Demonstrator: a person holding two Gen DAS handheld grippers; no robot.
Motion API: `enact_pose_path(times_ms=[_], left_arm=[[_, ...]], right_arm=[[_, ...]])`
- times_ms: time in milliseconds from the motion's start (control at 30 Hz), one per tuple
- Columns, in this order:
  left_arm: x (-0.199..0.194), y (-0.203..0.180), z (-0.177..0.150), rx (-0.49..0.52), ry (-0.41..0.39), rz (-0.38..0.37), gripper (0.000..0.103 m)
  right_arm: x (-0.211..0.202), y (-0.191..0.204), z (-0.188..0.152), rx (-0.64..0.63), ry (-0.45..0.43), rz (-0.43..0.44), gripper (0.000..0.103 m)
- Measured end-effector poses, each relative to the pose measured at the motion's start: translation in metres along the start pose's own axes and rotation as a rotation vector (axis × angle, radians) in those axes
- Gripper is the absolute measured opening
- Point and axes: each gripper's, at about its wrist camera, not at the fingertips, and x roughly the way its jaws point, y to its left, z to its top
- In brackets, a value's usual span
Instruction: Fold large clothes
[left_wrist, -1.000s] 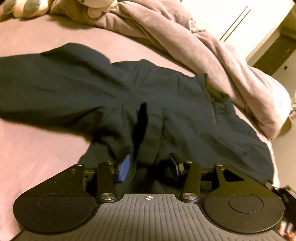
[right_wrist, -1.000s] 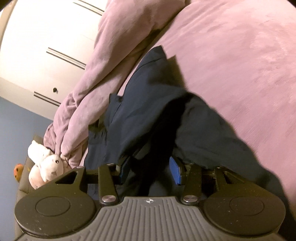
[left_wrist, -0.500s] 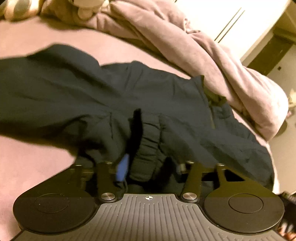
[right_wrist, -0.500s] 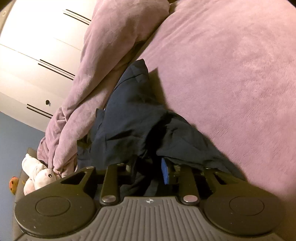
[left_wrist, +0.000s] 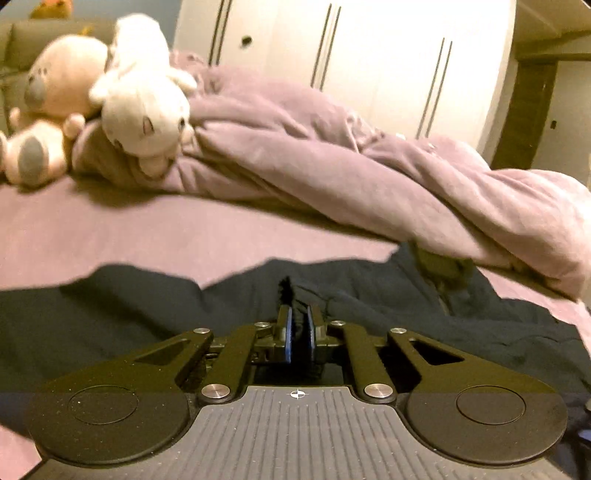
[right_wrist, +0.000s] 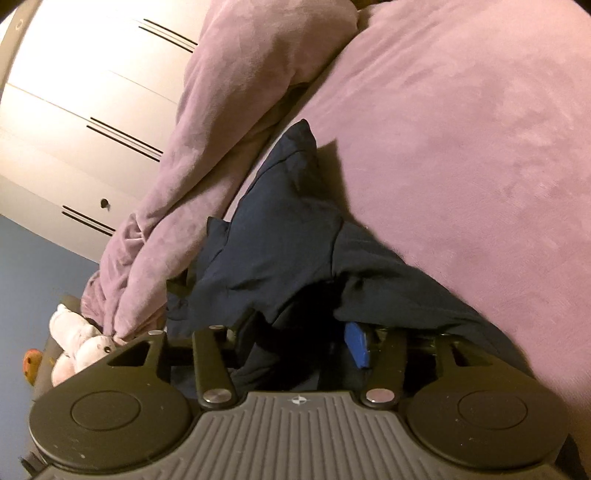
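The left gripper (left_wrist: 299, 325) has its blue pads (left_wrist: 289, 332) drawn almost together, and a thin ridge of the dark navy garment (left_wrist: 388, 295) is pinched between them, a tuft of the cloth standing up just beyond the tips. That garment lies spread across the near part of the bed (left_wrist: 147, 229), on its mauve cover, with its collar end reaching under the rumpled mauve duvet (left_wrist: 351, 166) that is piled along the bed's far edge. At the far left corner of the bed two plush toys, a white one (left_wrist: 144, 103) leaning on a pinkish bear (left_wrist: 55, 96), rest against the duvet, with white wardrobe doors (left_wrist: 369, 55) behind. Over to the right wrist view: the right gripper (right_wrist: 295, 339) has just been opening, its jaws now standing apart, and dark folds of the garment (right_wrist: 288, 236) hang between and over them. One blue pad (right_wrist: 357, 344) shows bare on the right side, not pressing the cloth; the other pad is buried under fabric, so I cannot tell whether it touches. From here the garment runs away in a peaked fold toward the duvet (right_wrist: 207, 155), with bare bed cover (right_wrist: 461, 147) to its right.
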Motion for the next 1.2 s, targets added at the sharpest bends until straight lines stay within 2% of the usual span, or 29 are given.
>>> enact_pose_path(times_ms=[100,133,200,233,267,300,367,400,467,500,567,600,700,800,833,900,1000,1133,1200], left_arm=[[0.013,-0.006,-0.006,0.049,-0.025,0.046,0.011],[0.019,-0.007,-0.011,0.061,-0.002,0.056,0.011],[0.025,-0.008,-0.019,0.062,0.044,0.087,0.011],[0.023,-0.004,-0.022,0.048,0.053,0.105,0.012],[0.019,0.001,-0.024,0.026,0.052,0.104,0.017],[0.013,0.008,-0.025,0.000,0.042,0.105,0.029],[0.001,0.017,-0.023,-0.036,0.024,0.121,0.039],[-0.004,0.019,-0.022,-0.051,0.014,0.110,0.039],[-0.012,0.017,-0.022,-0.076,0.016,0.053,0.039],[-0.014,0.012,-0.022,-0.077,0.023,0.025,0.042],[-0.014,-0.002,-0.026,-0.064,0.052,-0.043,0.045],[-0.011,-0.011,-0.030,-0.050,0.066,-0.067,0.046],[0.002,-0.030,-0.041,0.006,0.096,-0.081,0.051],[0.021,-0.036,-0.051,0.031,0.150,-0.057,0.049],[0.025,-0.037,-0.053,0.042,0.153,-0.059,0.048],[0.029,-0.040,-0.055,0.064,0.147,-0.063,0.048],[0.034,-0.044,-0.057,0.119,0.150,-0.058,0.050],[0.032,-0.038,-0.057,0.069,0.164,-0.076,0.050],[0.026,-0.035,-0.056,0.054,0.179,-0.086,0.054]], right_arm=[[0.003,0.000,-0.001,-0.018,-0.004,-0.018,0.046],[0.003,0.002,-0.001,-0.038,-0.003,-0.031,0.040],[0.000,0.002,-0.002,-0.067,0.003,-0.053,0.037],[-0.005,0.001,-0.002,-0.074,0.010,-0.058,0.037],[-0.011,-0.001,-0.001,-0.077,0.012,-0.061,0.039],[-0.020,-0.001,-0.001,-0.083,0.008,-0.058,0.041],[-0.041,0.004,0.000,-0.114,-0.021,-0.065,0.050],[-0.050,0.008,0.000,-0.135,-0.042,-0.055,0.056],[-0.059,0.022,-0.001,-0.178,-0.089,-0.034,0.057],[-0.056,0.031,-0.002,-0.213,-0.075,-0.036,0.056],[-0.037,0.052,-0.006,-0.314,-0.051,-0.062,0.049],[-0.025,0.062,-0.010,-0.372,-0.037,-0.085,0.038],[0.012,0.081,-0.024,-0.558,-0.014,-0.184,0.027],[0.035,0.077,-0.026,-0.650,-0.013,-0.300,0.000],[0.040,0.071,-0.023,-0.663,-0.012,-0.328,0.000],[0.044,0.060,-0.016,-0.696,-0.013,-0.301,0.000],[0.048,0.062,-0.018,-0.761,-0.023,-0.318,0.000],[0.053,0.074,-0.032,-0.835,-0.038,-0.382,0.000],[0.044,0.085,-0.039,-0.854,-0.036,-0.412,0.000]])
